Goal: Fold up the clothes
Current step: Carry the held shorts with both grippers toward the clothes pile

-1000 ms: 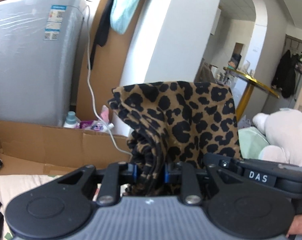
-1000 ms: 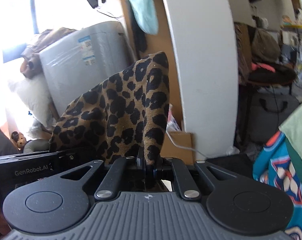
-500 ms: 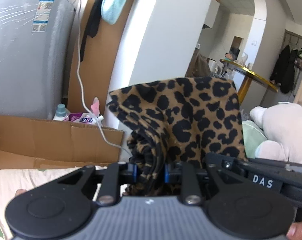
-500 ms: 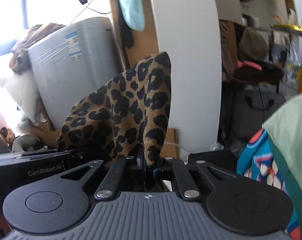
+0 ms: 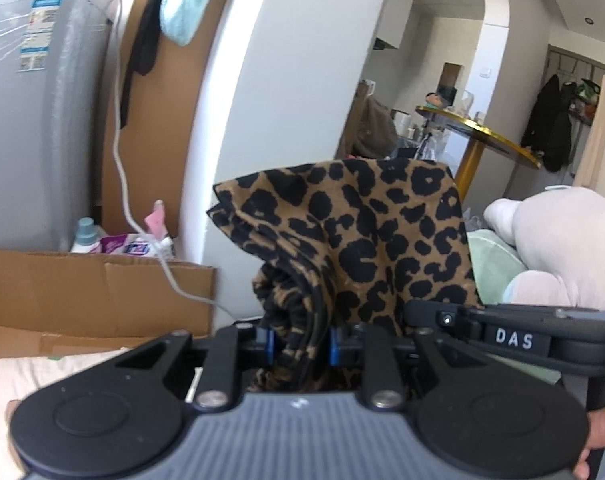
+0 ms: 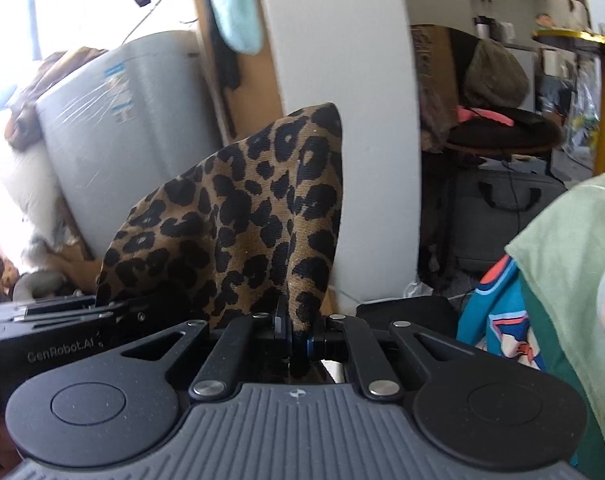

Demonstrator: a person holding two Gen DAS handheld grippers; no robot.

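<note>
A leopard-print garment (image 5: 358, 236) is held up in the air between both grippers. My left gripper (image 5: 300, 346) is shut on a thick bunched fold of it, and the cloth rises above the fingers. The right gripper (image 5: 514, 336), marked DAS, shows at the right of the left wrist view. In the right wrist view my right gripper (image 6: 298, 334) is shut on a thin edge of the same leopard-print garment (image 6: 242, 232), which peaks above it. The left gripper (image 6: 54, 336) lies close at the lower left there. The garment's lower part is hidden.
A white pillar (image 5: 278, 92) stands straight ahead, a grey appliance (image 5: 42, 120) and a cardboard box (image 5: 94, 292) to its left. A pink plush (image 5: 550, 244) and green cloth (image 6: 570, 276) lie at the right. A gold-rimmed table (image 5: 482, 136) stands far back.
Both grippers have swung to the left with the garment still held; the pillar and background have shifted right in both views. The grips have not changed.
</note>
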